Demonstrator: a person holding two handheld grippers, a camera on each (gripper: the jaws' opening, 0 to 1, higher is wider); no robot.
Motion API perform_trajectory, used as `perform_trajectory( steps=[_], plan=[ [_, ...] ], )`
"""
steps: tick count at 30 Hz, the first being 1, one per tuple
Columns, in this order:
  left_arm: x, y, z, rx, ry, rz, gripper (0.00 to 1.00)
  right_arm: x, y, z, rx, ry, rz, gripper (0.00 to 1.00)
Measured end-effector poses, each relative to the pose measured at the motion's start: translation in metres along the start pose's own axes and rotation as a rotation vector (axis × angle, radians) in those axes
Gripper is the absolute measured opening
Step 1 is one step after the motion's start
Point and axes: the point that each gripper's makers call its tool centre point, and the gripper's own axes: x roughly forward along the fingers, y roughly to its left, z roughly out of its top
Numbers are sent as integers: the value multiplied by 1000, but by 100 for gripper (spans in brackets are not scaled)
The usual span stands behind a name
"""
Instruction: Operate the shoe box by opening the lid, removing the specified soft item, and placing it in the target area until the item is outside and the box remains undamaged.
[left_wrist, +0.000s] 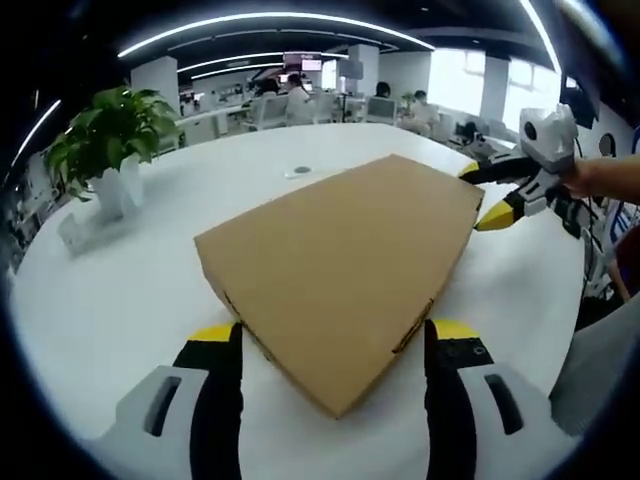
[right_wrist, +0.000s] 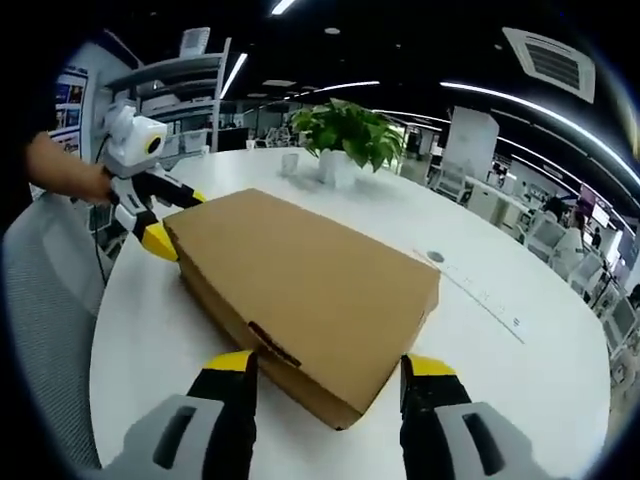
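A: What's your desk like?
B: White and round. You've got the closed cardboard box lying flat on it near you.
A: Anything else on it?
B: A plant in a white pot, well apart from the box.

Brown shoe box — closed, flat

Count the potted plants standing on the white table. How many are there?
1. The potted plant stands in a white pot on the white table, beyond the closed cardboard box. Others may be outside these views.
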Motion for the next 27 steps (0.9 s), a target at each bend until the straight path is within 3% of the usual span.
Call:
perform_trajectory(
  steps=[27],
  plan=[
    [0,16,-1,50,30,-76,72,0,20,5,97,-11,-43,53]
  ],
)
